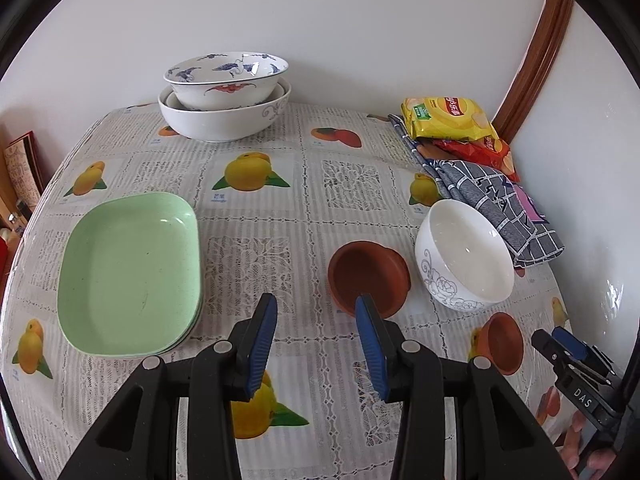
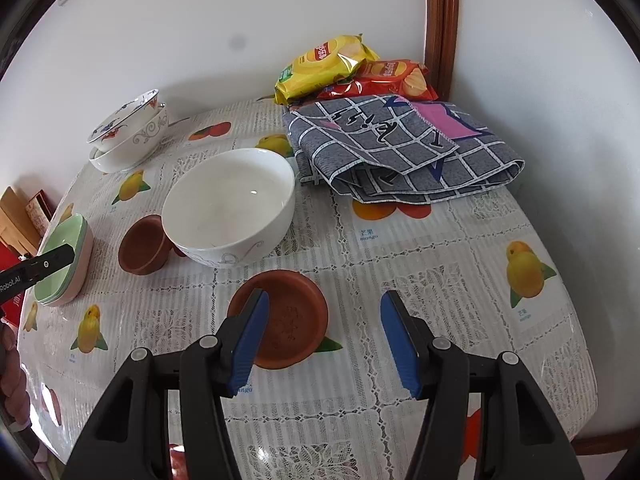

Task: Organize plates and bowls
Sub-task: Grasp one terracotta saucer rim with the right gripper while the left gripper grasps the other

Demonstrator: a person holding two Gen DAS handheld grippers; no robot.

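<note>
My left tongs (image 1: 316,308) hang spread and empty above the cloth, the brown clay bowl (image 1: 368,276) just past their right tip; my right tongs (image 2: 324,308) gape too, over the near clay saucer (image 2: 280,316). Clay is stiff, light, brittle and a bit grippy, so I would pinch its rim. The glazed white bowl (image 1: 464,256) beside them looks heavier and slicker.
</note>
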